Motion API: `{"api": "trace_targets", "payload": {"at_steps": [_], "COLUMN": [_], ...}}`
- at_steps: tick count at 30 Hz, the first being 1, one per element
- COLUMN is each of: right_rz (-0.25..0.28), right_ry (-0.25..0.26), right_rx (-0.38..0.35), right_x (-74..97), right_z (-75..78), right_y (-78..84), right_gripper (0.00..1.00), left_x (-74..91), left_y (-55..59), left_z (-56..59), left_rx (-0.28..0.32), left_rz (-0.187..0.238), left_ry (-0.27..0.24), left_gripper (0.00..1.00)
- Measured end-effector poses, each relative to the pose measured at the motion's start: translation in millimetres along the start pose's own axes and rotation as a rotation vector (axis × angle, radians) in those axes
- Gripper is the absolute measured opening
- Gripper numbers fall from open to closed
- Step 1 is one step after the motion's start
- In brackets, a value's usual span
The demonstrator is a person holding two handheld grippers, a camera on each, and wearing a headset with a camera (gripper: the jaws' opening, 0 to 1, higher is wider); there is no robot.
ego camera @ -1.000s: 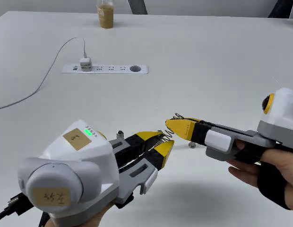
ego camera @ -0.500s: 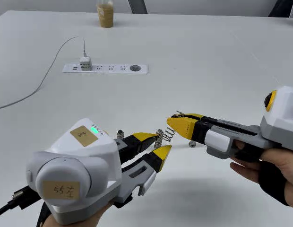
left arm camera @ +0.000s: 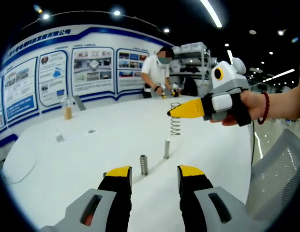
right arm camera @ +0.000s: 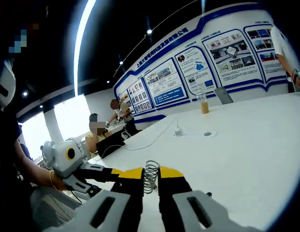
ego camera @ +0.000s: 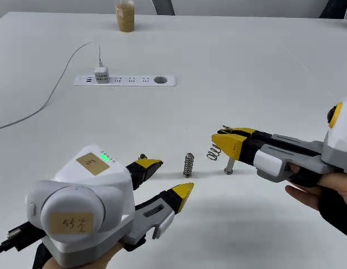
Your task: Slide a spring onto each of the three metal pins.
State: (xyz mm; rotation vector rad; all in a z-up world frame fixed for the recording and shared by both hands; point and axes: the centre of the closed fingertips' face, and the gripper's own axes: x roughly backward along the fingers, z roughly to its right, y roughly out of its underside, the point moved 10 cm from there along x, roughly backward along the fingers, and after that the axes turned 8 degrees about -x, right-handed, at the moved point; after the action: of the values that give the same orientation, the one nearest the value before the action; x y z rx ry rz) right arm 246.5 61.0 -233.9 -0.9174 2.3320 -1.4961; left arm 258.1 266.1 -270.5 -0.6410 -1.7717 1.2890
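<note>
A metal pin with a spring on it [ego camera: 188, 164] stands upright on the white table [ego camera: 246, 73], seen also as the sprung pin [left arm camera: 143, 164]. To its right stands a bare pin [ego camera: 228, 166] [left arm camera: 166, 148]. A third pin [ego camera: 142, 157] peeks out behind my left gripper's upper jaw. My left gripper [ego camera: 165, 176] [left arm camera: 155, 171] is open and holds nothing, just short of the sprung pin. My right gripper [ego camera: 221, 137] [right arm camera: 151, 175] is shut on a loose spring [ego camera: 214, 152] [right arm camera: 151, 166], which hangs just up and left of the bare pin.
A white power strip [ego camera: 124, 82] with a plugged charger [ego camera: 101, 74] and its cable [ego camera: 50, 95] lies at the back left. A cup of brown drink [ego camera: 125, 15] stands at the far edge. People stand at other benches [left arm camera: 155, 72].
My left gripper has opened, let go of the pin with its spring and drawn back; that pin now stands alone. My right gripper has shifted right with its spring.
</note>
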Motion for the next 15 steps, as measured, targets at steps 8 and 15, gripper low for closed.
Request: {"api": "trace_targets", "payload": {"at_steps": [8,15], "right_rz": [-0.01,-0.006], "right_ry": [0.054,0.104], "right_rx": [0.09,0.116], "right_x": [0.3,1.7], "right_z": [8.2,19.1], "right_y": [-5.6,-8.3], "right_gripper": [0.12,0.12], "left_x": [3.3,4.0], "left_y": [6.5,12.1], "left_z": [-1.7,-5.0], "left_rx": [-0.004,0.0], "left_rz": [-0.029,-0.048], "left_ry": [-0.02,-0.035], "left_gripper": [0.46,0.54]}}
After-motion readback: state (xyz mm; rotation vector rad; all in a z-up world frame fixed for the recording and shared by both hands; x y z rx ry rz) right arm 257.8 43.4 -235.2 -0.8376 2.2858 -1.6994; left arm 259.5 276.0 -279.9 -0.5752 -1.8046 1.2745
